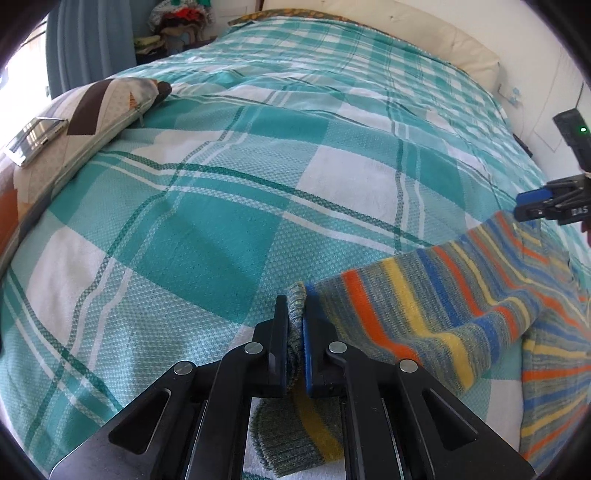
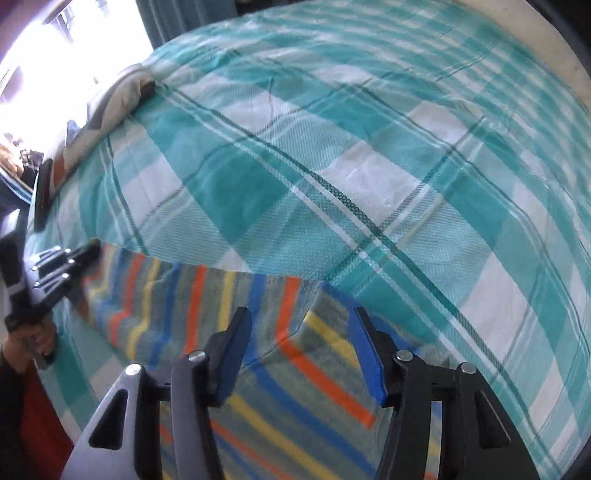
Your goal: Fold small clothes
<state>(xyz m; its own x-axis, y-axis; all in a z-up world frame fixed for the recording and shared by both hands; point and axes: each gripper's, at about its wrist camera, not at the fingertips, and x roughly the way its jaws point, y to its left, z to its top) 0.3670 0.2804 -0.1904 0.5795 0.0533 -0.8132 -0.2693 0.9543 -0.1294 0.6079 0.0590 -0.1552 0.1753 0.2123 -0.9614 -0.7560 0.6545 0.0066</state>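
A small knitted sweater (image 1: 443, 306) with orange, yellow and blue stripes lies on the teal plaid bedspread (image 1: 221, 206). My left gripper (image 1: 294, 314) is shut on the cuff of its sleeve, held just above the bed. My right gripper (image 2: 301, 325) is open, its jaws wide apart over the sweater's body (image 2: 258, 387), holding nothing. The right gripper also shows at the right edge of the left wrist view (image 1: 546, 203). The left gripper shows at the left edge of the right wrist view (image 2: 70, 262).
A patterned pillow (image 1: 92, 122) with a phone (image 1: 35, 140) on it lies at the bed's left edge. A cream headboard (image 1: 406, 29) runs along the far side. Piled clothes (image 1: 177, 26) sit beyond the bed. A curtain and bright window are at left.
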